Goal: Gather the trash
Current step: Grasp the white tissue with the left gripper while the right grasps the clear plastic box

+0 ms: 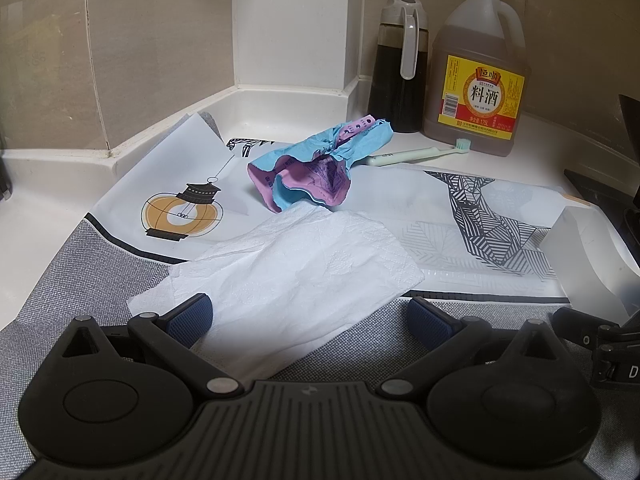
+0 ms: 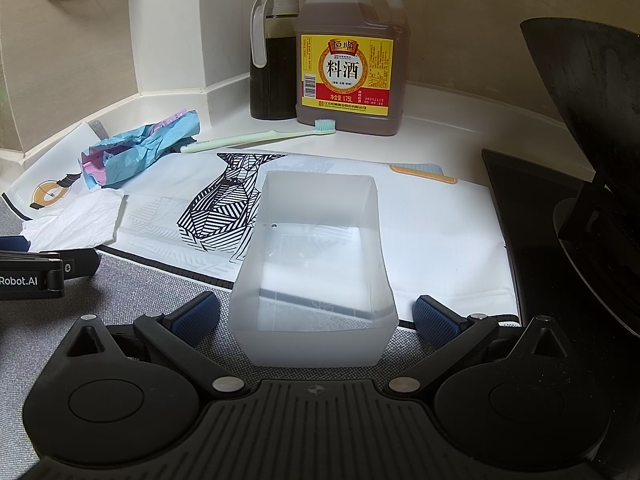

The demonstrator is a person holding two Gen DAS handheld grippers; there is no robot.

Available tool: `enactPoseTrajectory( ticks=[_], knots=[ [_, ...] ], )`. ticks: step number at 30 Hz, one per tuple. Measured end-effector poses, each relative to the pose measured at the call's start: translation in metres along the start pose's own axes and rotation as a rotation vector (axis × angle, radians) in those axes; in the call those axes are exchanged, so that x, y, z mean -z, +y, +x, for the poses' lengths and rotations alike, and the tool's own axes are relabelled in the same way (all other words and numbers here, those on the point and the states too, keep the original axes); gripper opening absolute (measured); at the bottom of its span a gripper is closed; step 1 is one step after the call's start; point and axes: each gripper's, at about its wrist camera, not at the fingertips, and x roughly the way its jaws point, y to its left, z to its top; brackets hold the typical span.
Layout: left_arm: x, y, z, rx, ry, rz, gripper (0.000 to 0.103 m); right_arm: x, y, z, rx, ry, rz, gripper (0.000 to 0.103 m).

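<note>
A white tissue [image 1: 288,268] lies flat on the printed mat, its near edge between the open fingers of my left gripper [image 1: 310,322]. Behind it lies a crumpled blue and purple wrapper [image 1: 312,168]. Both also show in the right wrist view, the tissue [image 2: 80,216] and the wrapper [image 2: 136,148] at the left. A translucent white plastic box [image 2: 316,268] stands open and empty on the mat. My right gripper [image 2: 316,320] is open, its fingers on either side of the box's near end. The box also shows at the right edge of the left wrist view [image 1: 588,252].
A cooking wine jug [image 2: 350,60] and a dark sauce bottle [image 2: 272,60] stand at the back wall. A green toothbrush [image 2: 260,138] lies in front of them. A black wok [image 2: 592,128] and stove edge [image 2: 520,216] are at the right. The mat [image 2: 440,232] covers the counter.
</note>
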Motion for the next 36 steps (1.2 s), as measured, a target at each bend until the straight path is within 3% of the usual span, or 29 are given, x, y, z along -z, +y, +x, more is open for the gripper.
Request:
enactPoseTrajectory(
  ticks=[10,13,15,17,19,20,22,23,24,25,36],
  knots=[
    [-0.001,0.001,0.001,-0.019,0.0,-0.007,0.103,-0.004,0.005,-0.001,0.026,0.0,-0.002,0.101],
    [-0.001,0.001,0.001,-0.035,0.001,-0.019,0.103,-0.007,0.006,-0.005,0.005,-0.017,0.004,0.085],
    [-0.001,0.0,0.0,-0.056,0.002,-0.028,0.103,-0.009,0.006,-0.007,-0.015,-0.022,0.007,0.067],
    [-0.001,0.0,-0.003,-0.07,-0.003,-0.04,0.097,-0.011,0.004,-0.01,-0.031,-0.025,0.016,0.064],
    [0.0,-0.001,-0.009,-0.062,-0.019,-0.032,0.073,-0.012,0.002,-0.016,-0.043,-0.035,0.023,0.064],
    [0.0,-0.002,-0.012,-0.059,-0.022,-0.024,0.067,-0.013,0.002,-0.02,-0.044,-0.047,0.021,0.063],
    [-0.001,-0.005,-0.017,-0.06,-0.017,-0.014,0.041,-0.013,0.003,-0.029,-0.049,-0.07,0.007,0.063],
    [0.0,-0.007,-0.019,-0.065,-0.012,-0.011,0.035,-0.013,0.003,-0.033,-0.054,-0.079,0.001,0.063],
    [0.0,-0.008,-0.021,-0.068,-0.008,-0.01,0.018,-0.013,0.003,-0.038,-0.059,-0.087,-0.001,0.063],
    [0.001,-0.009,-0.023,-0.071,-0.001,-0.008,0.009,-0.013,0.004,-0.041,-0.064,-0.093,-0.002,0.063],
    [0.012,-0.021,-0.073,-0.082,-0.033,-0.002,0.006,0.0,0.001,-0.075,-0.099,-0.128,0.004,0.064]
  ],
)
